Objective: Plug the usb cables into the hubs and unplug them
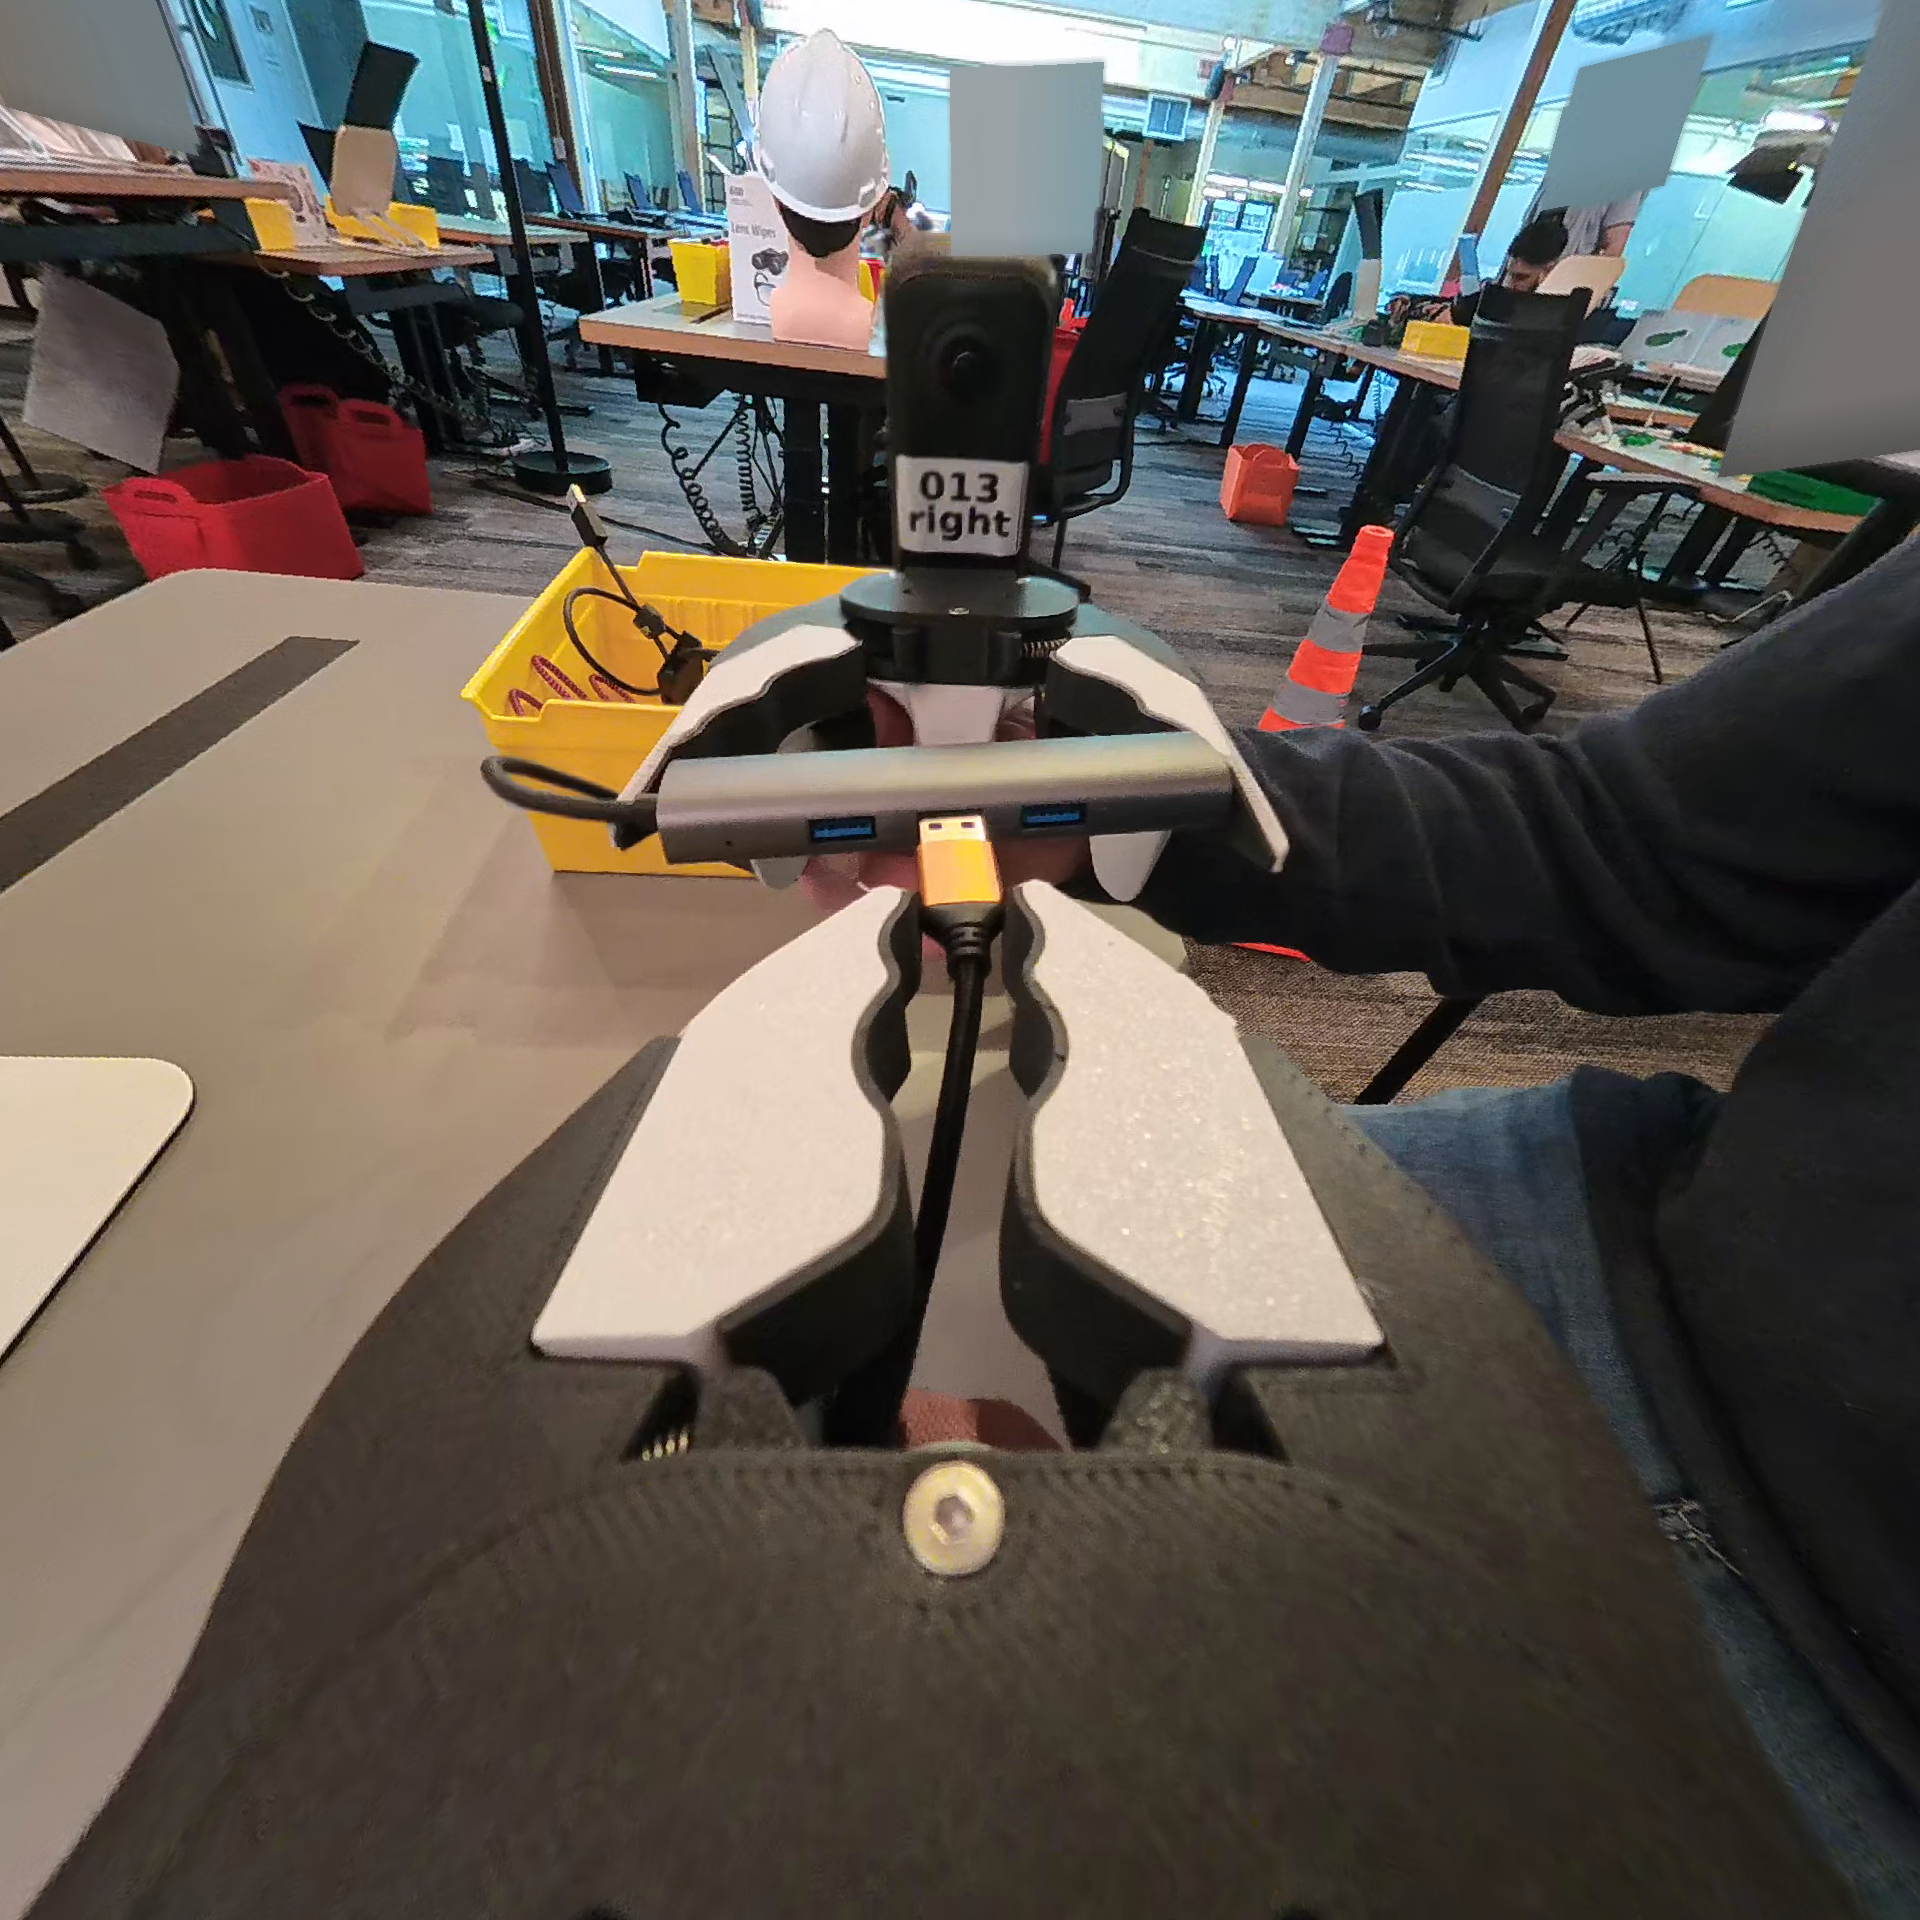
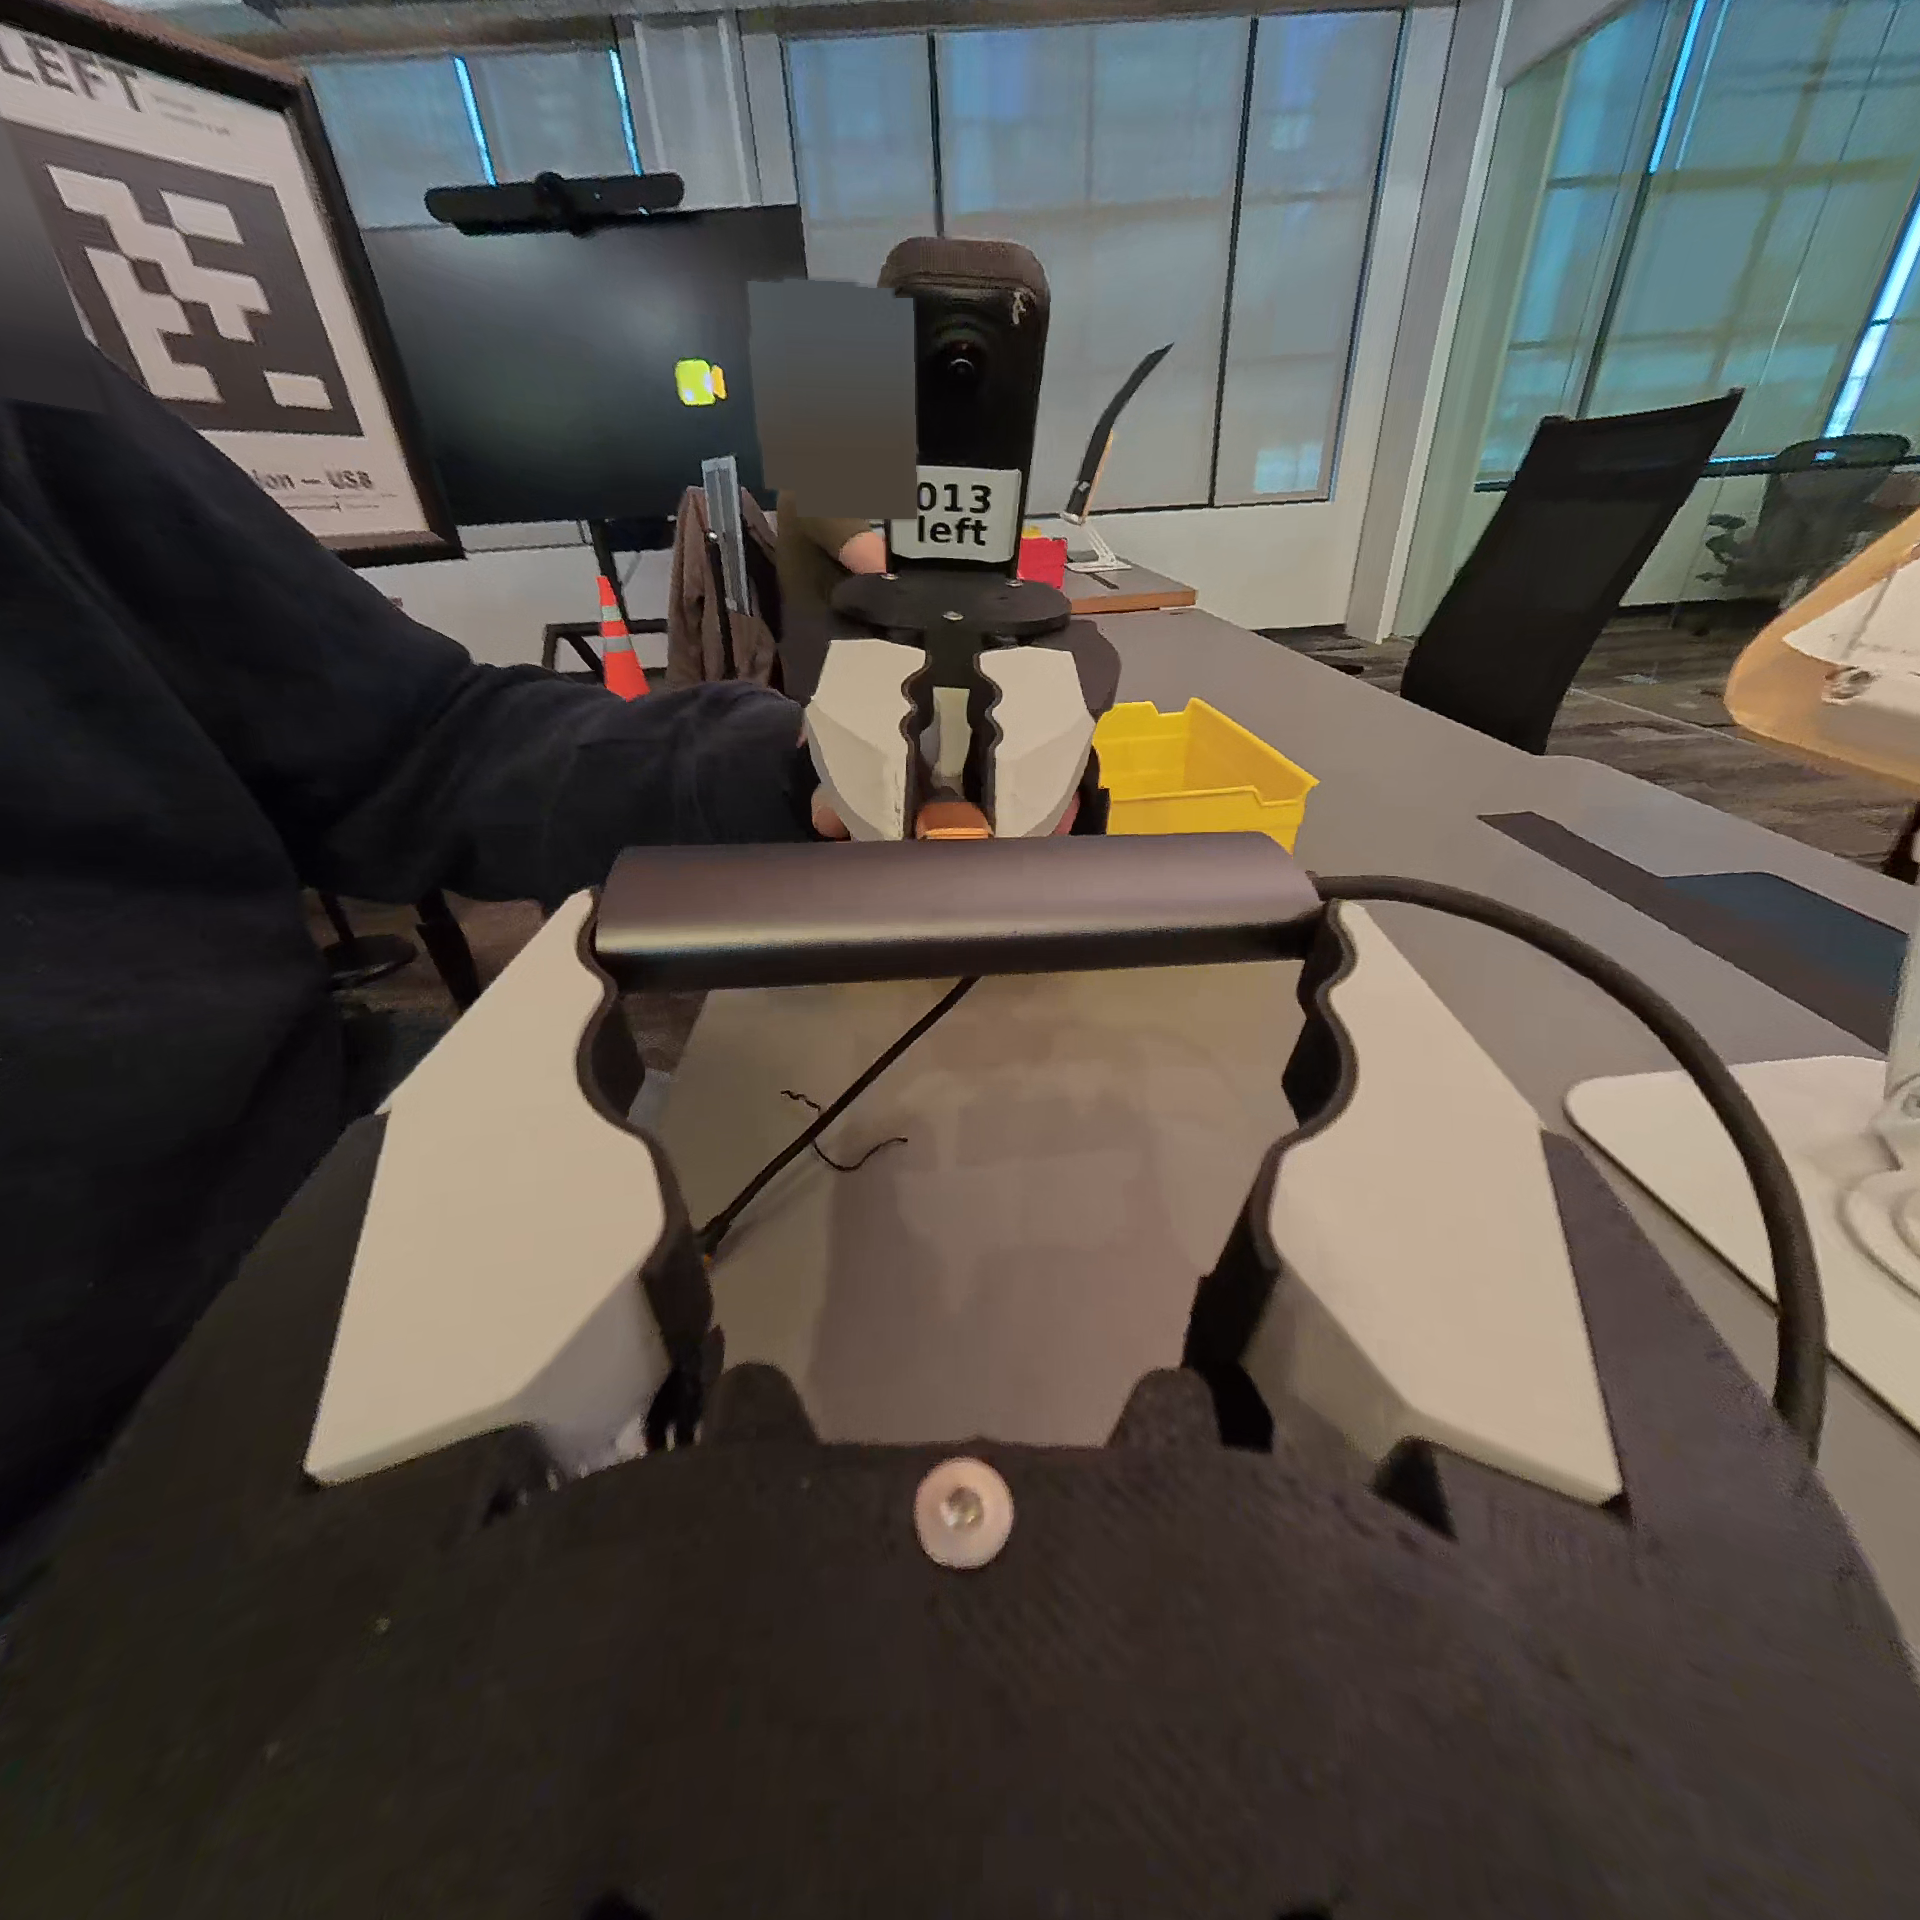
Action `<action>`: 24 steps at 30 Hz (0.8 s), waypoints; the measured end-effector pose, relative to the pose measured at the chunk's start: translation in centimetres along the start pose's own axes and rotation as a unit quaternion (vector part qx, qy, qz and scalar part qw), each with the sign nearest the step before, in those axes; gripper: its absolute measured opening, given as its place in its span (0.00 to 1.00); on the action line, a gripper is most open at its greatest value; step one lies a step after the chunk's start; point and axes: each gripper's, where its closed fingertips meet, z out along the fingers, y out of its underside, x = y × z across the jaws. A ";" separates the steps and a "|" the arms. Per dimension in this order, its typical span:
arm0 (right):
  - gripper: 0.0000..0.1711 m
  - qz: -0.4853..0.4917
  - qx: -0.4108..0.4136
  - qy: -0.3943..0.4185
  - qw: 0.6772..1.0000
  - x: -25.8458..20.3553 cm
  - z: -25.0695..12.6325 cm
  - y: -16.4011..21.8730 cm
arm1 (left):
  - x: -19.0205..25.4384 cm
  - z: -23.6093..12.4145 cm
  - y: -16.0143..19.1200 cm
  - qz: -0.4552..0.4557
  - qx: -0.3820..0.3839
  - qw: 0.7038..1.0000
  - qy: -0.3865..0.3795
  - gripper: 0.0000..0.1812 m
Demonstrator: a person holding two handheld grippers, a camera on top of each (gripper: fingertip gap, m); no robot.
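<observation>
My left gripper (image 1: 956,906) is shut on the orange plug (image 1: 958,868) of a black USB cable (image 1: 951,1091) that runs back between its fingers. The plug's metal tip meets the middle port of a grey hub (image 1: 935,795), between two blue ports. Most of the metal shows, and I cannot tell whether it has entered. My right gripper (image 2: 961,920) is shut on the hub (image 2: 956,899), gripping its two ends and holding it level above the table. In the right wrist view the left gripper (image 2: 951,774) faces the hub's far side with the orange plug (image 2: 951,826).
A yellow bin (image 1: 582,727) with more cables stands on the grey table (image 1: 260,883) behind the hub; it also shows in the right wrist view (image 2: 1195,774). The hub's own black cable (image 2: 1725,1091) loops to the side. A white pad (image 1: 73,1143) lies on the table. My left and right fingertips are right by each other.
</observation>
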 end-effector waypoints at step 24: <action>0.74 -0.062 -0.156 0.058 0.984 0.9 -0.6 3.2 | -1.1 0.6 3.3 0.066 -0.164 0.983 -0.049 0.08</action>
